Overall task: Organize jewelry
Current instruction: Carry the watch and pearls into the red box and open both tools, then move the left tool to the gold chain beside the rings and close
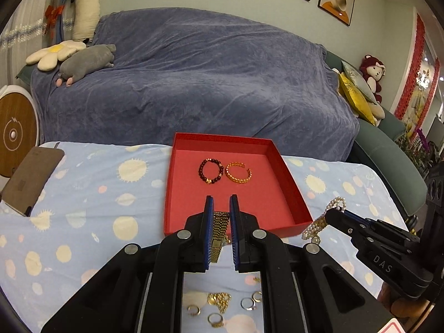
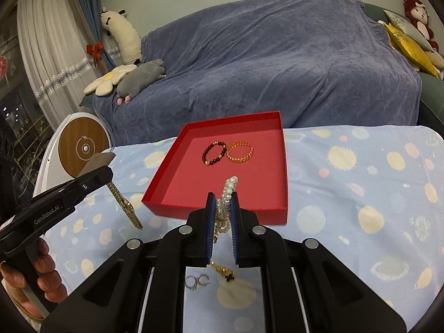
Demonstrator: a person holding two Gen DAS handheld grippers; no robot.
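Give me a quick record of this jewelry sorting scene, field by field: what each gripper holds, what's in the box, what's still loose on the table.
left gripper: shut on gold watch, held above the cloth
right gripper: shut on pearl bracelet, near the box's front edge
red box: open, holds dark bead bracelet and orange bead bracelet, side by side
still loose: rings and gold chain on the patterned tablecloth
background: sofa under blue blanket

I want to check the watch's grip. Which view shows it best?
The right wrist view: the watch hangs full length from the left hand-held gripper. The left wrist view shows only part of its band between the fingers.
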